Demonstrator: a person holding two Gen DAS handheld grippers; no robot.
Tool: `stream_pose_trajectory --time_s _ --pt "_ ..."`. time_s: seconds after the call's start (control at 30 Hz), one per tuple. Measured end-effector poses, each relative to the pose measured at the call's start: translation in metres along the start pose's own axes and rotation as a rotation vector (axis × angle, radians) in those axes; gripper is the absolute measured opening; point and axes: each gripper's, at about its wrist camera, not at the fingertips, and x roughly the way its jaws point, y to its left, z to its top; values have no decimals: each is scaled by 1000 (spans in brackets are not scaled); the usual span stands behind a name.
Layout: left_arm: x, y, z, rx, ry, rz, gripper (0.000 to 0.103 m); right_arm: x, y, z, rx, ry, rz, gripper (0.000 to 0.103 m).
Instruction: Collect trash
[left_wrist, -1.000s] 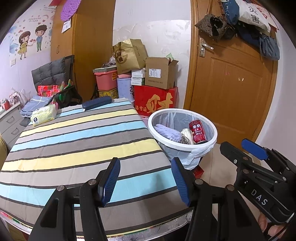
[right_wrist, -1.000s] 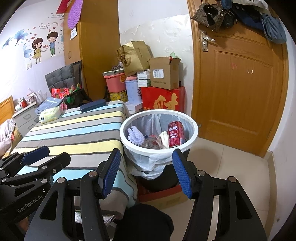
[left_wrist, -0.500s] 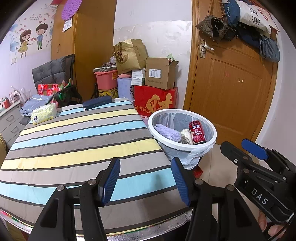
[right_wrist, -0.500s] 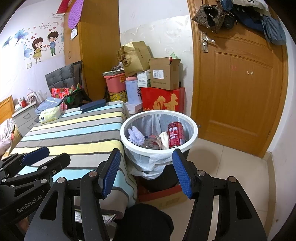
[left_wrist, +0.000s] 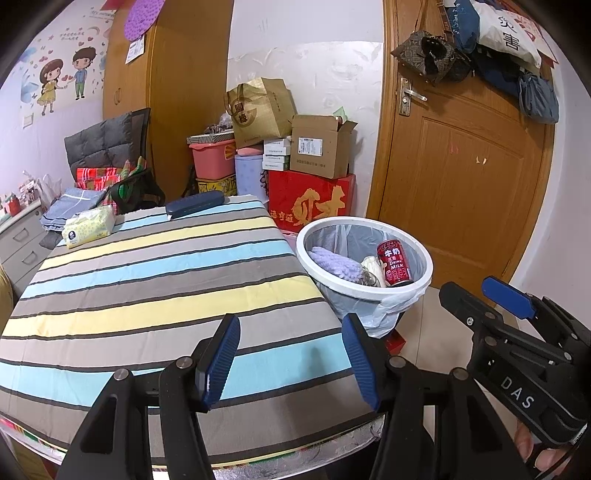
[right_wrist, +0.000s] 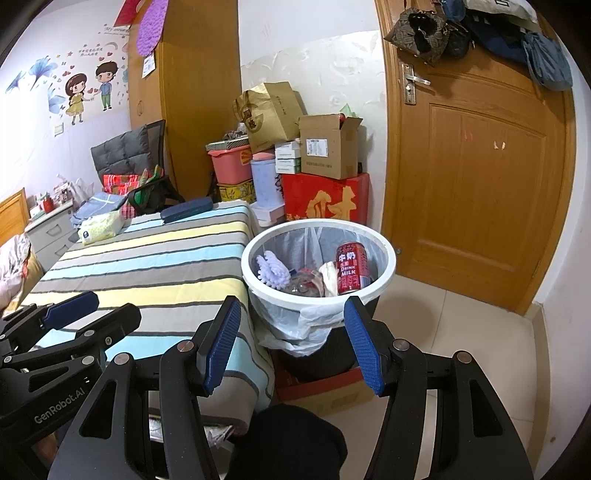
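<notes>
So nothing is shifting between the last second's views and this one: you are keeping both grippers parked where they were, and that stillness says the collecting is probably finished or pausing.

Starting at the left, the tissue pack (left_wrist: 88, 230) is sitting at about ten o'clock on the striped table (left_wrist: 155, 280), with the dark blue case (left_wrist: 194, 204) just past it toward eleven; neither looks like trash to me, and the cloth between them and you is showing no litter. Your left gripper (left_wrist: 291, 360) is hovering over the near edge of the table at six o'clock, its jaws standing partly apart and gripping nothing.

Moving right, the bin (right_wrist: 318, 225) is standing just beside the table's corner, near the centre of the right wrist view. Inside it the trash is already lying together: a purple fuzzy piece (right_wrist: 273, 272), some crumpled wrapping and a red milk can (right_wrist: 351, 267) standing upright against the far side. Your right gripper (right_wrist: 291, 341) is pointing at the bin from six o'clock, jaws wide apart and empty.

If anything is left to pick up, it is lying outside these views.
</notes>
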Motion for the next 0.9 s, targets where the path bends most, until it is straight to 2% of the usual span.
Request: stream_pose_trajectory --time_s 0.9 --pt "0 -4 -1 8 3 -4 57 -1 1 0 -1 -2 -2 60"
